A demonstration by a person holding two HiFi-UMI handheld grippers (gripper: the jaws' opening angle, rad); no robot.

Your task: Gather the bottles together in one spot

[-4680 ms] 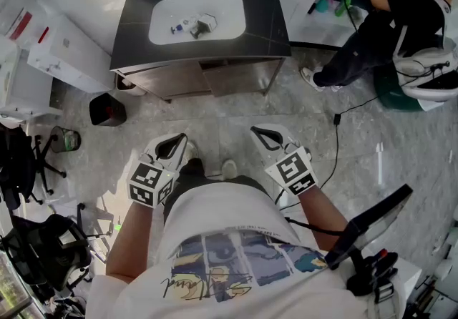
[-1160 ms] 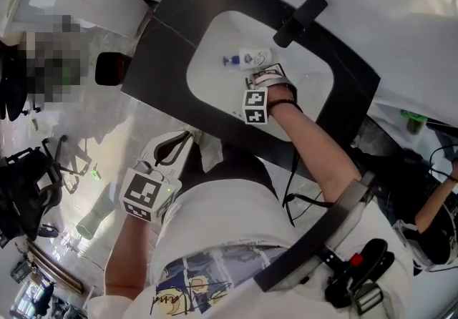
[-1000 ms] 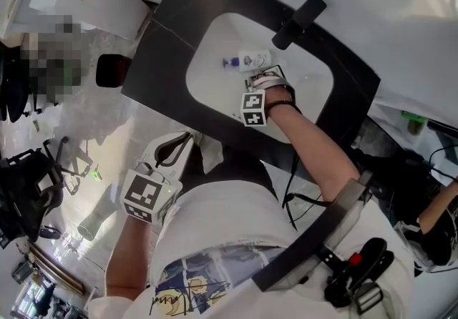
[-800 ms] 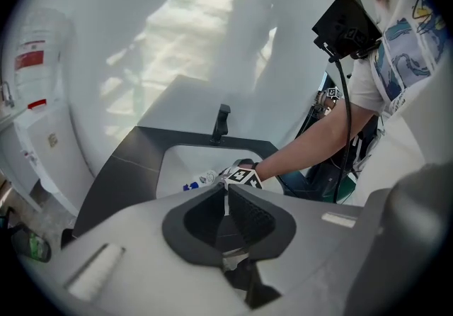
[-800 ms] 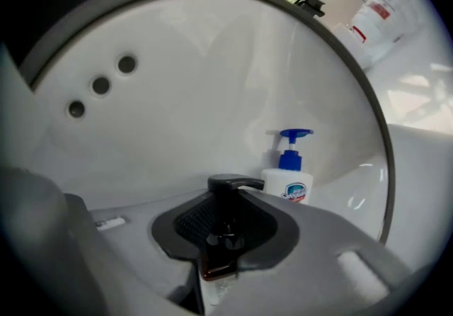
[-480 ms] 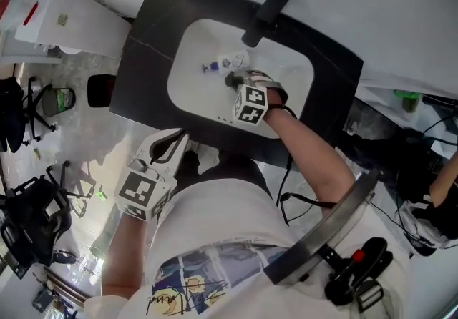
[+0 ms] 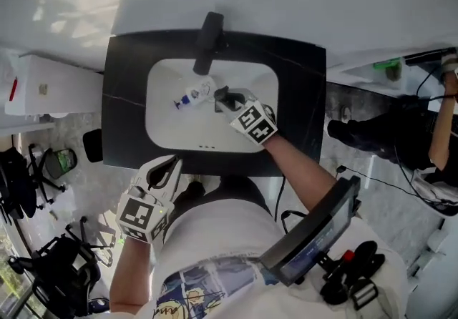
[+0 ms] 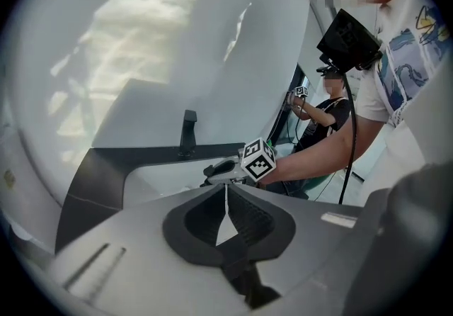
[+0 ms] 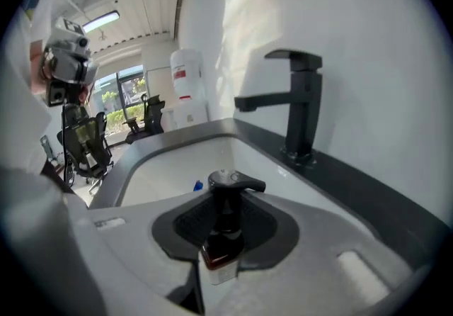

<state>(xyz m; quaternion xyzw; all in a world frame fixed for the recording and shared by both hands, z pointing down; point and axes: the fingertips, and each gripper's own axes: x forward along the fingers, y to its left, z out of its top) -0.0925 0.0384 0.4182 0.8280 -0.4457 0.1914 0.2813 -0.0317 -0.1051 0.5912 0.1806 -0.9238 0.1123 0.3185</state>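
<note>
The right gripper (image 7: 226, 100), jaws having just closed, hangs over the white sink (image 7: 166, 128) and grips a dark pump bottle (image 9: 225, 221) by its neck. The left gripper (image 7: 163, 171) is shut and empty at the table's near edge. A blue-capped bottle (image 7: 192, 93) lies in the sink just left. Best to hold firm, keep the pump bottle upright, and set it beside that one.

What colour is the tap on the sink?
Black, all of it. The tap shows best in the right gripper view.
</note>
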